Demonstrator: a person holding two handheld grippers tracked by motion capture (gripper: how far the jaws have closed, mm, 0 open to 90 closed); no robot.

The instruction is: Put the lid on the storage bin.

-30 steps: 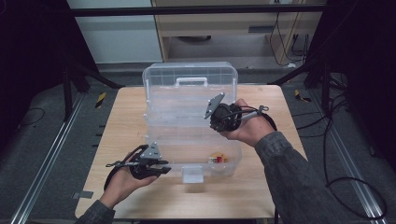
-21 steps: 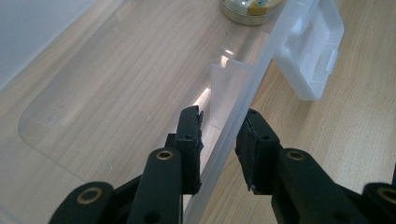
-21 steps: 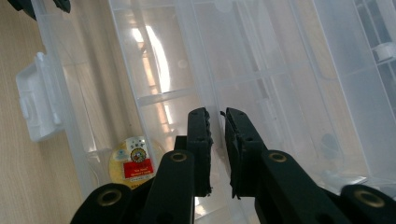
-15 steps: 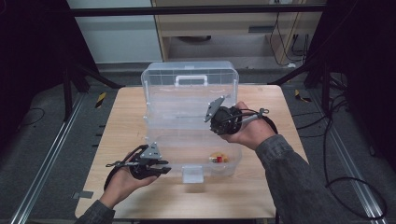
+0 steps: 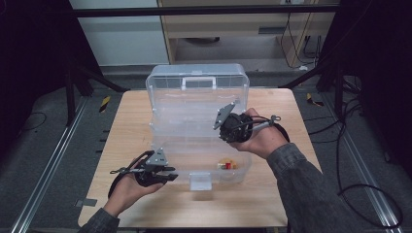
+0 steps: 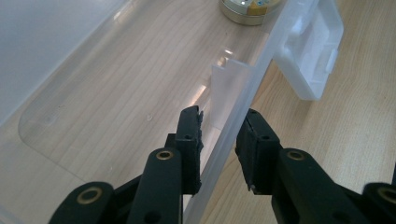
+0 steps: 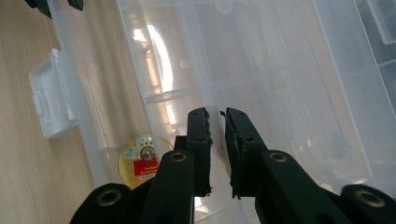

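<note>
1. Left gripper (image 5: 167, 176): black body, grey three-cornered plate on top, thin black cable looping off it.
2. Right gripper (image 5: 219, 127): black body, grey plate, black cable looped over the hand.
3. Jaws: matte black, blocky ridged pads, brass-coloured pivot rivets, small screw holes.
4. Sleeves: dark grey, on both forearms.

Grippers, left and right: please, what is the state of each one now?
Left gripper: open, fingers astride the clear box's front wall.
Right gripper: nearly closed on a thin tray wall.

round tin (image 6: 252, 9) cut off at top edge, label (image 7: 145, 162) illegible
</note>
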